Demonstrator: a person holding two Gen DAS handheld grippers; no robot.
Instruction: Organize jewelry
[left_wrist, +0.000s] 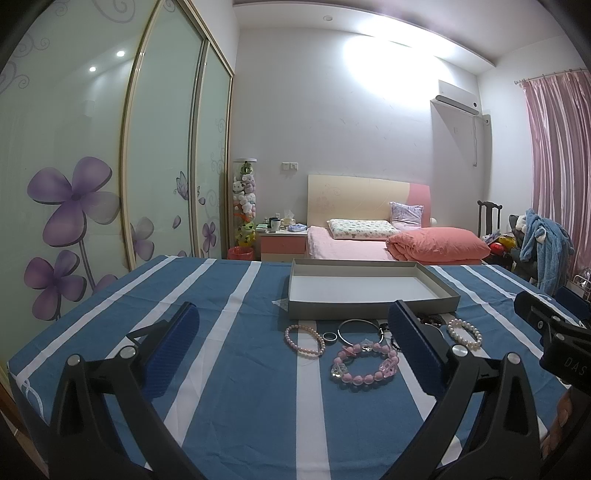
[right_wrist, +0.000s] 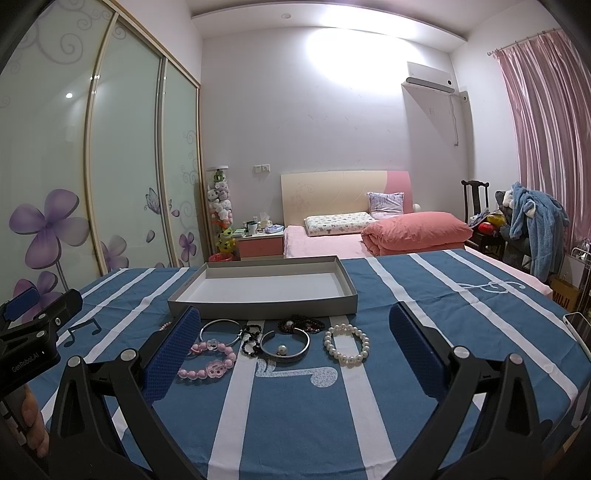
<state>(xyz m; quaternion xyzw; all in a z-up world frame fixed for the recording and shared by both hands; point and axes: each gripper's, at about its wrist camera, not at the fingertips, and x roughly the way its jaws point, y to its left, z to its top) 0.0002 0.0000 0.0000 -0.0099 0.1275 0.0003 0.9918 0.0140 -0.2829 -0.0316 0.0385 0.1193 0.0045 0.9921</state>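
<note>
Jewelry lies on a blue-and-white striped cloth in front of an empty grey tray (left_wrist: 369, 306) (right_wrist: 258, 306). In the left wrist view: a small pink pearl bracelet (left_wrist: 304, 339), a pink bead bracelet with clear charms (left_wrist: 365, 363), a silver ring (left_wrist: 330, 336), a thin silver bangle (left_wrist: 360, 329), a white pearl bracelet (left_wrist: 464, 333). The right wrist view adds a silver cuff with a pearl (right_wrist: 284, 347), black beads (right_wrist: 251, 341), dark beads (right_wrist: 301, 325), and shows the white pearl bracelet (right_wrist: 346, 344) and pink bead bracelet (right_wrist: 207, 360). My left gripper (left_wrist: 295, 332) and right gripper (right_wrist: 295, 332) are open and empty, above the cloth near the jewelry.
A phone (right_wrist: 580, 325) lies at the table's right edge. Behind the table are a pink bed (left_wrist: 369, 243), a nightstand (left_wrist: 282, 242), a chair with clothes (left_wrist: 543, 247) and sliding wardrobe doors (left_wrist: 110, 166).
</note>
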